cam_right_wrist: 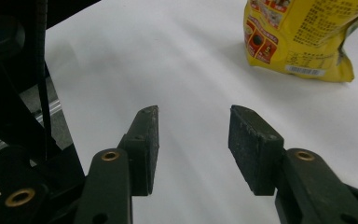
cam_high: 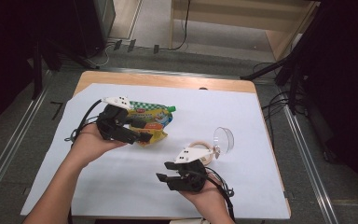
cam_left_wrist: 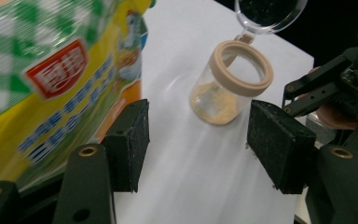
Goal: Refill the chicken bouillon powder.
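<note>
High view: a wooden table (cam_high: 121, 77) carries a white sheet (cam_high: 121, 186) over most of its top. Toward the sheet's far left part lies a yellow-and-green snack bag (cam_high: 154, 115), its green top corner pointing at the right edge. The left hand-held gripper (cam_high: 142, 133) hovers over the bag's near side, jaws spread and empty; in the left gripper view the bag (cam_left_wrist: 51, 79) sits beside the left jaw. Near the table's right edge a clear jar (cam_high: 204, 151) lies on its side, beige rim (cam_left_wrist: 244, 67) open, hinged clear lid (cam_high: 223, 140) flipped back, tan powder (cam_left_wrist: 212, 105) inside. The right hand-held gripper (cam_high: 164, 170) hangs just by the jar near the front edge, jaws parted, gripping nothing.
</note>
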`<action>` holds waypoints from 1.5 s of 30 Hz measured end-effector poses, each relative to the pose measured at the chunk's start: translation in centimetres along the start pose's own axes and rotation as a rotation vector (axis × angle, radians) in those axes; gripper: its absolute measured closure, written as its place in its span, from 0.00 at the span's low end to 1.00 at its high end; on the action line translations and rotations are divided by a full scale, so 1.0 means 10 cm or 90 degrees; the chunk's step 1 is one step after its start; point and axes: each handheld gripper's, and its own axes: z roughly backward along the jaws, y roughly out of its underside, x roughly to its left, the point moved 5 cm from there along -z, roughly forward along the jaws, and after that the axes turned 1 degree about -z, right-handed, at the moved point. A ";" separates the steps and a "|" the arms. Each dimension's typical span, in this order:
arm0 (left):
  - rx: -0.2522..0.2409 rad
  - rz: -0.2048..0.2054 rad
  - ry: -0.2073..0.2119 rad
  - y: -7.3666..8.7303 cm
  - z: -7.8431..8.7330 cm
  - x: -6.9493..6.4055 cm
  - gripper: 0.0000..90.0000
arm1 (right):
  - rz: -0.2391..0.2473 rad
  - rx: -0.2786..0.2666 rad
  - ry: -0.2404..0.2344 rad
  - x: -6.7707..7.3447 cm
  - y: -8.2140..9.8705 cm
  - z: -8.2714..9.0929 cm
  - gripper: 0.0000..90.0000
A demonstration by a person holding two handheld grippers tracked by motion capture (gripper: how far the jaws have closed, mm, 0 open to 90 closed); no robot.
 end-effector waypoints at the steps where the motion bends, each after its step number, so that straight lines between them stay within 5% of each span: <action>1: -0.003 0.001 0.001 0.01 0.02 0.01 0.45 | -0.002 0.000 0.001 0.00 0.01 -0.01 0.60; 12: -0.001 0.031 -0.031 0.21 0.22 0.20 0.45 | 0.011 0.008 -0.019 0.10 0.18 -0.15 0.60; 20: -0.014 0.075 -0.052 0.35 0.23 0.46 0.50 | 0.023 0.019 -0.033 0.12 0.18 -0.26 0.60; 27: -0.012 0.063 -0.055 0.27 0.05 0.59 0.52 | 0.026 0.021 -0.032 0.11 0.18 -0.30 0.60; 32: -0.025 0.065 -0.024 0.16 -0.10 0.61 0.59 | 0.018 0.021 -0.027 0.07 0.19 -0.31 0.60; 35: -0.013 0.037 -0.023 0.11 -0.17 0.61 0.63 | 0.012 0.018 -0.027 0.05 0.19 -0.32 0.60; 37: -0.015 0.020 -0.014 0.09 -0.20 0.62 0.69 | 0.008 0.012 -0.030 0.06 0.16 -0.33 0.60; 41: -0.017 0.028 0.011 0.06 -0.27 0.65 0.76 | 0.016 0.007 -0.031 0.07 0.05 -0.33 0.60; 45: -0.013 0.010 -0.008 0.06 -0.33 0.63 0.84 | 0.010 -0.010 -0.023 0.01 -0.10 -0.35 0.59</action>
